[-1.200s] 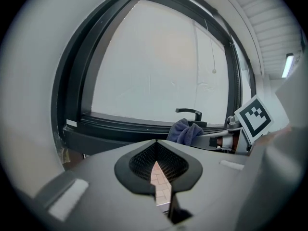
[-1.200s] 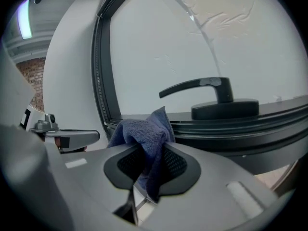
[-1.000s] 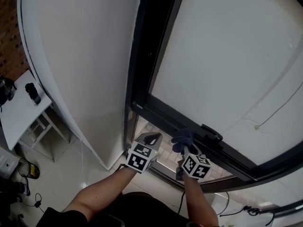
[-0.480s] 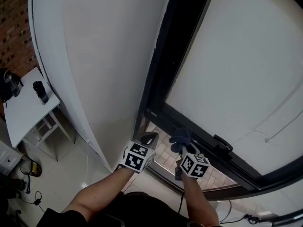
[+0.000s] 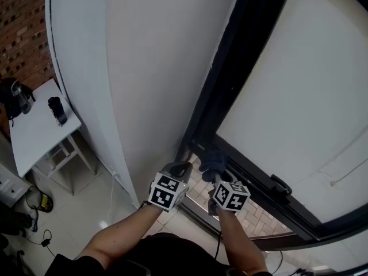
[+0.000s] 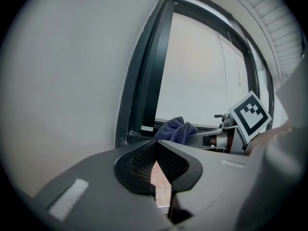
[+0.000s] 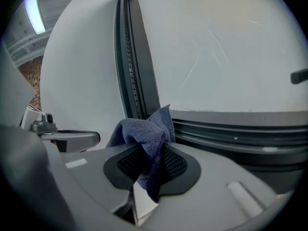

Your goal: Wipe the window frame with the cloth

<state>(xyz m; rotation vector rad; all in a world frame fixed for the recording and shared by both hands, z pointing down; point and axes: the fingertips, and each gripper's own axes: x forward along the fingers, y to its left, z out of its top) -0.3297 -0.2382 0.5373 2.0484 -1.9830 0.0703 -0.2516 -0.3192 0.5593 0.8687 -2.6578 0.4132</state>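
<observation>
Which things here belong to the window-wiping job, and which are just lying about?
In the job: blue cloth, right tool gripping it, black window frame.
Lying about: white table, dark container on it, floor cables. The left tool is shut, empty.

White table (image 5: pixel 34 132) holds a dark cup (image 5: pixel 57 110) beside a brick wall (image 5: pixel 20 27)

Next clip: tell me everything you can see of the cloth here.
The cloth is dark blue with a looped, towel-like weave, and it is crumpled rather than folded. The right claw is shut on its middle: a bunch stands up above the jaws and a short tail hangs down between them. It sits by the lower corner of the dark window frame; whether it actually presses on the frame cannot be told.
</observation>
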